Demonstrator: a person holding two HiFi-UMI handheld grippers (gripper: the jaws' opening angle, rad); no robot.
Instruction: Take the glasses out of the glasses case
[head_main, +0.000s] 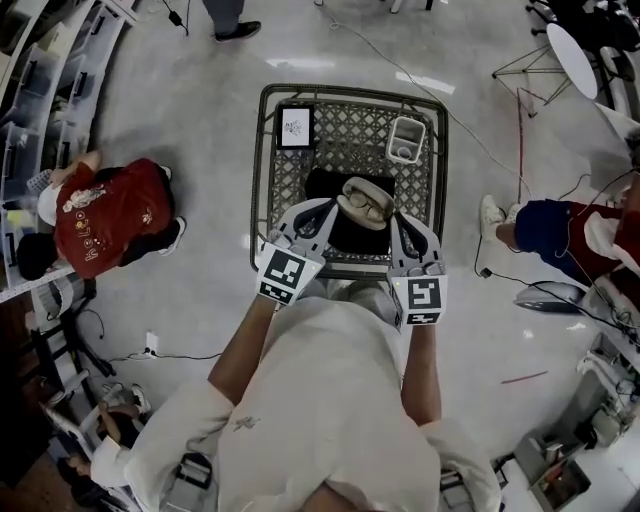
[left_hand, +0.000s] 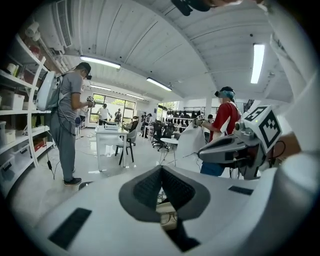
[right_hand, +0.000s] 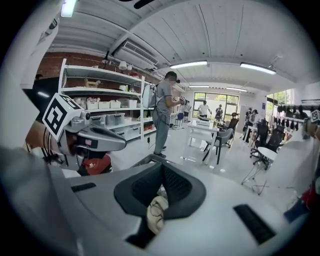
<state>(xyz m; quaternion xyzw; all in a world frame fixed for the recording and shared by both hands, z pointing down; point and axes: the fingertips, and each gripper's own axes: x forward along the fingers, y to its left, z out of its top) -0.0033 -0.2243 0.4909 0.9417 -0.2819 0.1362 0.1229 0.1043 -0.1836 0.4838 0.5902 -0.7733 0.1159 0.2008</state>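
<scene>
A beige glasses case (head_main: 365, 203) lies open on a black mat (head_main: 330, 185) on the wire-mesh table (head_main: 268, 170), with dark-framed glasses (head_main: 362, 205) inside it. My left gripper (head_main: 325, 206) hovers just left of the case and my right gripper (head_main: 397, 220) just right of it. Both have their jaws shut with nothing between the pads. In the left gripper view the case (left_hand: 167, 218) shows below the closed left gripper (left_hand: 161, 172). In the right gripper view the case and glasses (right_hand: 156, 212) show below the closed right gripper (right_hand: 162, 167).
A black-framed card (head_main: 295, 127) and a small white container (head_main: 405, 140) stand at the table's far side. A person in a red shirt (head_main: 110, 215) crouches on the floor to the left. Another in blue (head_main: 545, 230) is at the right. Cables cross the floor.
</scene>
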